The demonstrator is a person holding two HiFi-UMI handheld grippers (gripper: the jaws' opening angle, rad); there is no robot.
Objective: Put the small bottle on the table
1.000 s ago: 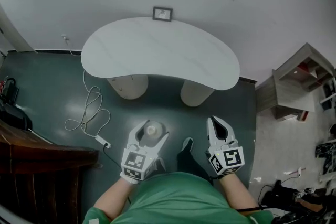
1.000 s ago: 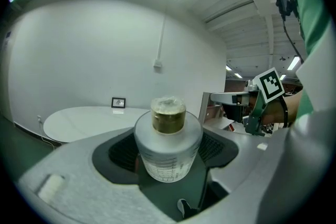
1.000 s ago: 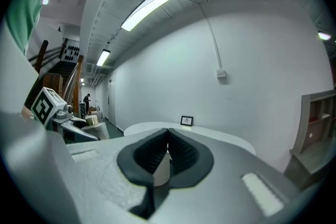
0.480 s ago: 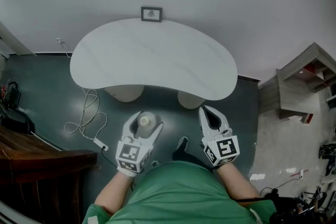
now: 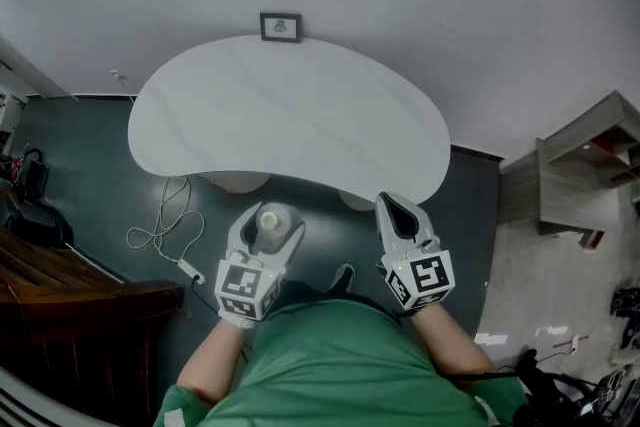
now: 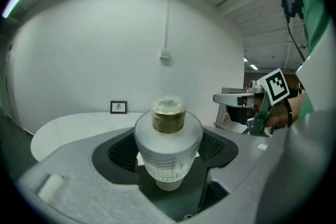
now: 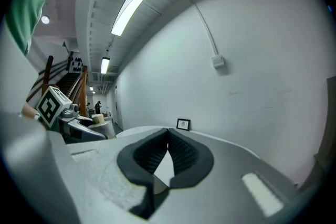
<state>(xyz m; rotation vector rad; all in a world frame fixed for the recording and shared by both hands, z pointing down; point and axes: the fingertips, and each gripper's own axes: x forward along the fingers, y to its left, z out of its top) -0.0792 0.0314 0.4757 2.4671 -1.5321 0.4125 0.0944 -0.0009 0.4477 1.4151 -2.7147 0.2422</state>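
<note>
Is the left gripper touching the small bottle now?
Touching. In the left gripper view the left gripper has its jaws closed on the small bottle: both dark pads press its sides.

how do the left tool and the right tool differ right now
The left tool is clamped on the small bottle, its jaws spread wide around the body; the right tool holds nothing. The right tool's jaws meet at the tips, while the left tool's stand well apart. Both point toward the white table.
</note>
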